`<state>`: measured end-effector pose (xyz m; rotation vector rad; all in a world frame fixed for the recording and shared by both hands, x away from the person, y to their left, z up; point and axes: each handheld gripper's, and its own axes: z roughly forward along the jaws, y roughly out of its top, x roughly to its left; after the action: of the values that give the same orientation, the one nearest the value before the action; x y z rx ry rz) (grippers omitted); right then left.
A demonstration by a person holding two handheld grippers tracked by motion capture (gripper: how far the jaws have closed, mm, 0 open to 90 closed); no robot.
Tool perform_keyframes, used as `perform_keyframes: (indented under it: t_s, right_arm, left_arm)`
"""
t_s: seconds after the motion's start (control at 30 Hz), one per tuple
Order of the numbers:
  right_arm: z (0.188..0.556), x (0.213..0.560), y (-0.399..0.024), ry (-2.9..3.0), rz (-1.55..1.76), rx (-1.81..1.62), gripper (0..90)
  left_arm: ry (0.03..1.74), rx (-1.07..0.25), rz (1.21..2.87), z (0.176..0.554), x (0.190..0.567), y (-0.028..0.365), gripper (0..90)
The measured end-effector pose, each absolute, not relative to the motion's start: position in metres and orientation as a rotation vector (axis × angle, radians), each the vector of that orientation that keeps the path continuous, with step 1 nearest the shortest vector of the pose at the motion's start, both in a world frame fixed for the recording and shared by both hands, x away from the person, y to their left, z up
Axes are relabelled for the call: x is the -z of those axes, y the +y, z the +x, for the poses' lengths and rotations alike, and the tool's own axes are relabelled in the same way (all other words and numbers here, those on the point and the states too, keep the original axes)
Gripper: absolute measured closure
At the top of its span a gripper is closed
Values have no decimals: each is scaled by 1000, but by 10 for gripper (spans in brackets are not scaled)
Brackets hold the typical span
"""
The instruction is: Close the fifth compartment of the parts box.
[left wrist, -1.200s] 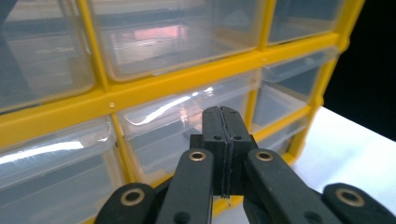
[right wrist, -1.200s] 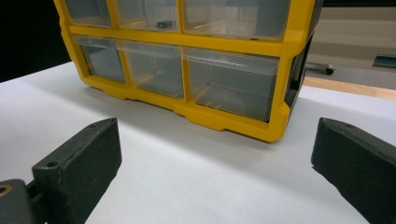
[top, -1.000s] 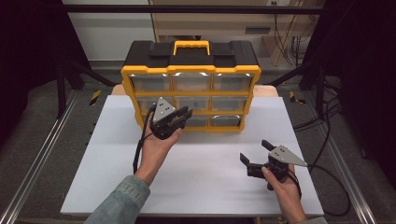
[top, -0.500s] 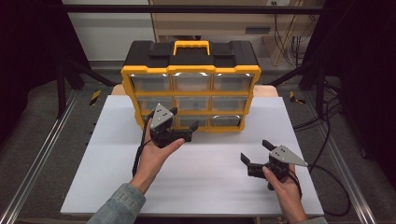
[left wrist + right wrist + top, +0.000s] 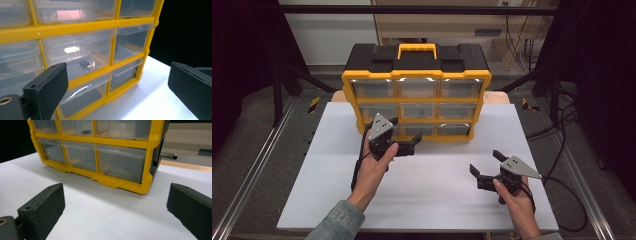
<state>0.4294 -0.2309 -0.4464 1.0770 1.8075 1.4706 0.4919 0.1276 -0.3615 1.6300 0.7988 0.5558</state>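
Two grippers: our left gripper, jaws just opened and empty, sits right before the organizer. Its drawers' long rows run crosswise ahead. Our right gripper, also spread, hangs farther back.

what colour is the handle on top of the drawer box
Yellow carry handle on the black-topped plastic drawer organiser; clearest in the high view.

The organizer looks like glossy yellow and matt black plastic with 9 clear, shiny plastic drawers. The table is matt, smooth white. Gripper pads look matt, rubbery black.
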Motion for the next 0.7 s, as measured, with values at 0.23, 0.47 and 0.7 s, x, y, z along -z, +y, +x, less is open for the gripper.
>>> perform_keyframes:
  t_s: [0.23,0.47,0.7]
  right_arm:
    - [430,446,-232,1803,1078,-1472,21]
    - [429,446,-232,1799,1080,-1466,21]
    - [429,447,-232,1805,1075,-1460,22]
  left_arm:
    - [792,-566,1618,487,361,137,28]
    - [752,-571,1622,482,366,153,26]
    - [777,-588,1586,481,364,177,27]
